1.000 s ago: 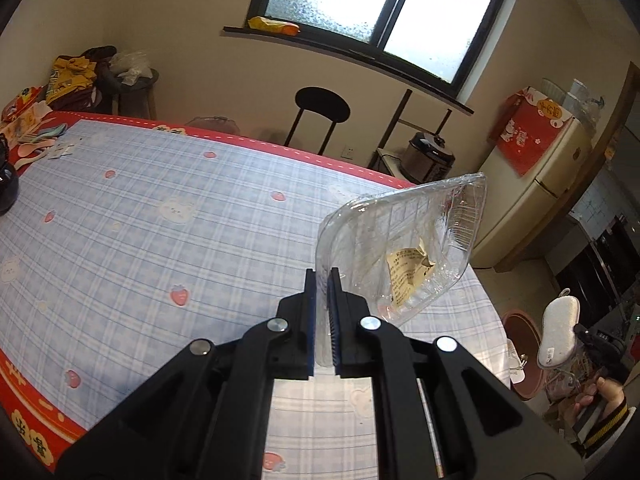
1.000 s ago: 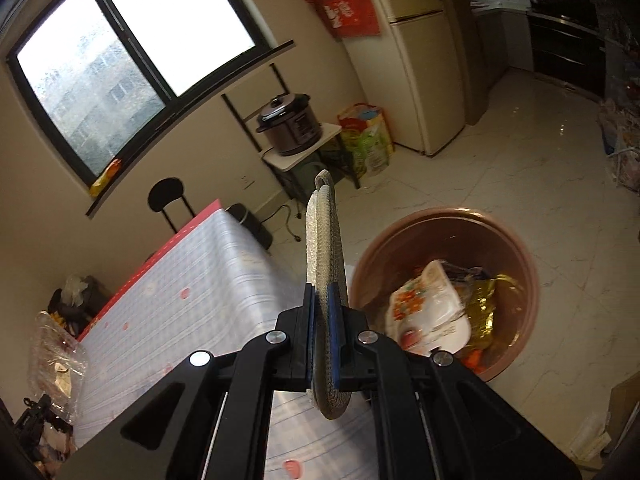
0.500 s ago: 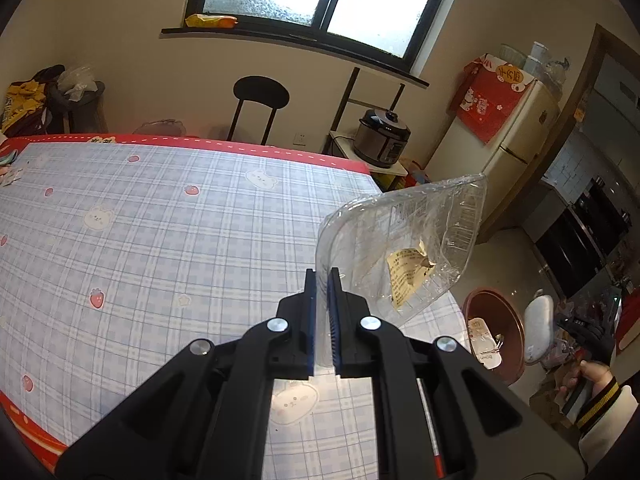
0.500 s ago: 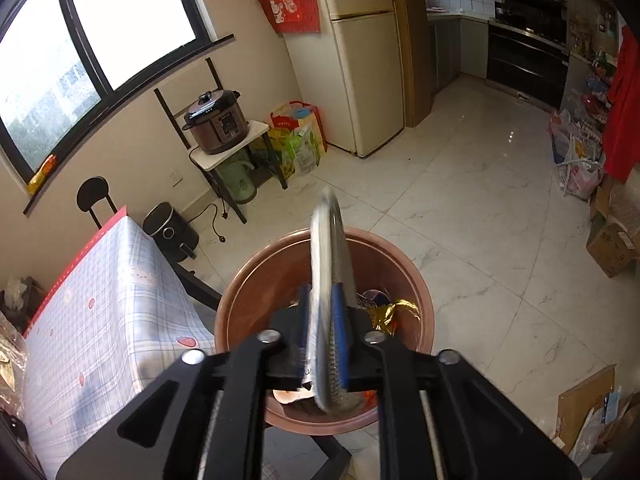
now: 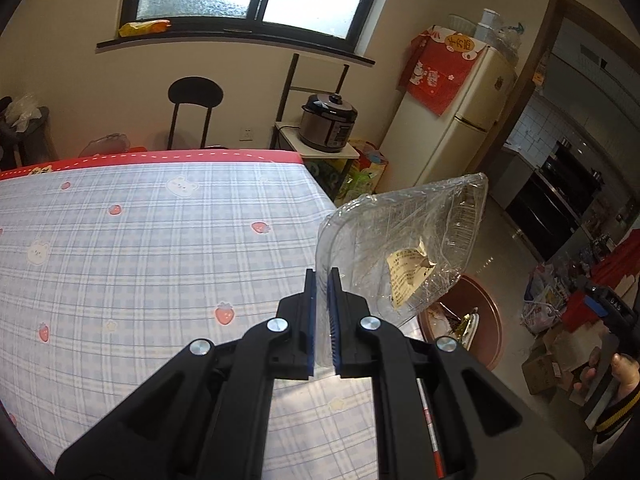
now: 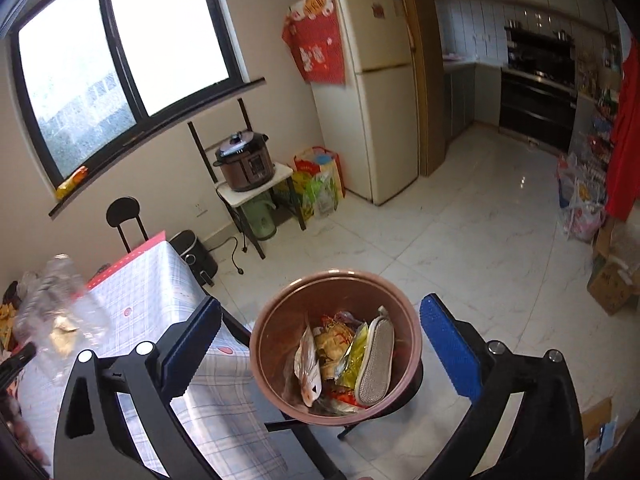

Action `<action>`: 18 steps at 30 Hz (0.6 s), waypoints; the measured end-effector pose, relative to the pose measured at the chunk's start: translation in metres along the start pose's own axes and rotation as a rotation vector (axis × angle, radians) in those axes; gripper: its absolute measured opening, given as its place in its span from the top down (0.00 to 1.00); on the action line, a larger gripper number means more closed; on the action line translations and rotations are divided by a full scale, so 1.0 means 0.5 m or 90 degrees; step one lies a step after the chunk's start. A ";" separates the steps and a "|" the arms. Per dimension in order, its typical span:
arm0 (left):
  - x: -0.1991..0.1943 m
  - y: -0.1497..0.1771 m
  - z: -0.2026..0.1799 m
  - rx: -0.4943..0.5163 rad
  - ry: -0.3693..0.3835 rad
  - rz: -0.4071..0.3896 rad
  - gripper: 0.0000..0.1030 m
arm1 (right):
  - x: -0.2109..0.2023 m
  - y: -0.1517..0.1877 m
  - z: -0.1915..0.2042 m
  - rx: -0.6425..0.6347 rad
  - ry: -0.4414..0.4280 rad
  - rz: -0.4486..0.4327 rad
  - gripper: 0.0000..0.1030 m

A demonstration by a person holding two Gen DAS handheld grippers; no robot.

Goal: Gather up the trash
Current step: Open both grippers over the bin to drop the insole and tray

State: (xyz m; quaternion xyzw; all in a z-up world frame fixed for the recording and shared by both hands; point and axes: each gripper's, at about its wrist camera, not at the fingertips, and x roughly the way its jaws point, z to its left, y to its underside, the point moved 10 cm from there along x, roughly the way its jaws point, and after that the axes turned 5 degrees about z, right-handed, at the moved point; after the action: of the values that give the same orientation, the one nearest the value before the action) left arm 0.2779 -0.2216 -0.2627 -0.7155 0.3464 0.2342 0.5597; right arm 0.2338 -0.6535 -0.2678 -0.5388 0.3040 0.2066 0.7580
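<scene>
Left wrist: left gripper point(image 5: 322, 312) pinching rim of clear tray point(image 5: 404, 240), jaws pressed tight on the thin plastic. Tray sticking up and right past bench point(image 5: 140, 248) edge, torn label inside, bin point(image 5: 476, 320) visible below it on the floor. Edge grip likely chosen so the tray hangs free for a clean drop. Angled down, aimed over the bench corner toward the bin. Right hand point(image 5: 624, 372) low at the frame's right edge.

Right wrist: right gripper point(image 6: 320, 348) spread wide, jaws have just been opening, nothing between them. Pointed down at the bin point(image 6: 336, 280). Grey pad point(image 6: 376, 364) lying inside among wrappers, leaning on the wall. Tray point(image 6: 56, 312) blurred at left above bench.
</scene>
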 end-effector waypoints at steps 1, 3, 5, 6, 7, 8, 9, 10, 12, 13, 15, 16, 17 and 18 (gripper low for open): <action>0.011 0.000 -0.018 0.006 0.007 0.004 0.91 | -0.014 -0.004 0.001 -0.003 0.000 -0.007 0.05; 0.038 0.000 -0.060 0.023 0.020 0.013 0.91 | -0.036 -0.009 0.001 -0.006 0.000 -0.012 0.05; 0.073 0.000 -0.107 0.045 0.032 0.025 0.91 | -0.054 -0.012 -0.003 0.000 -0.009 -0.018 0.05; 0.092 0.001 -0.129 0.054 0.035 0.033 0.91 | -0.064 -0.012 -0.007 0.006 -0.012 -0.022 0.05; 0.109 0.000 -0.150 0.060 0.038 0.041 0.91 | -0.074 -0.008 -0.011 0.012 -0.015 -0.025 0.05; 0.128 0.002 -0.171 0.066 0.042 0.049 0.91 | -0.080 -0.006 -0.018 0.017 -0.017 -0.026 0.05; 0.147 0.002 -0.193 0.073 0.045 0.057 0.91 | -0.084 -0.004 -0.029 0.025 -0.017 -0.026 0.05; 0.163 0.000 -0.211 0.079 0.046 0.062 0.91 | -0.087 -0.001 -0.036 0.032 -0.016 -0.025 0.05; 0.195 -0.003 -0.253 0.089 0.050 0.070 0.91 | -0.094 0.005 -0.054 0.044 -0.014 -0.025 0.05; 0.209 -0.004 -0.270 0.092 0.052 0.073 0.91 | -0.095 0.007 -0.067 0.051 -0.011 -0.025 0.05; 0.239 -0.012 -0.311 0.097 0.055 0.075 0.90 | -0.098 0.008 -0.094 0.064 0.003 -0.025 0.05; 0.251 -0.014 -0.324 0.097 0.054 0.075 0.90 | -0.099 0.008 -0.105 0.070 0.009 -0.026 0.05; 0.266 -0.019 -0.343 0.098 0.050 0.070 0.90 | -0.099 0.010 -0.116 0.075 0.015 -0.026 0.05; 0.281 -0.022 -0.362 0.098 0.052 0.069 0.89 | -0.100 0.011 -0.128 0.080 0.023 -0.026 0.05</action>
State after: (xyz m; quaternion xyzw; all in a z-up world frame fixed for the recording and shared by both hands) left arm 0.3680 -0.4274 -0.3094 -0.6596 0.4240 0.2073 0.5849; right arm 0.1784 -0.7115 -0.2521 -0.5000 0.3187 0.1624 0.7887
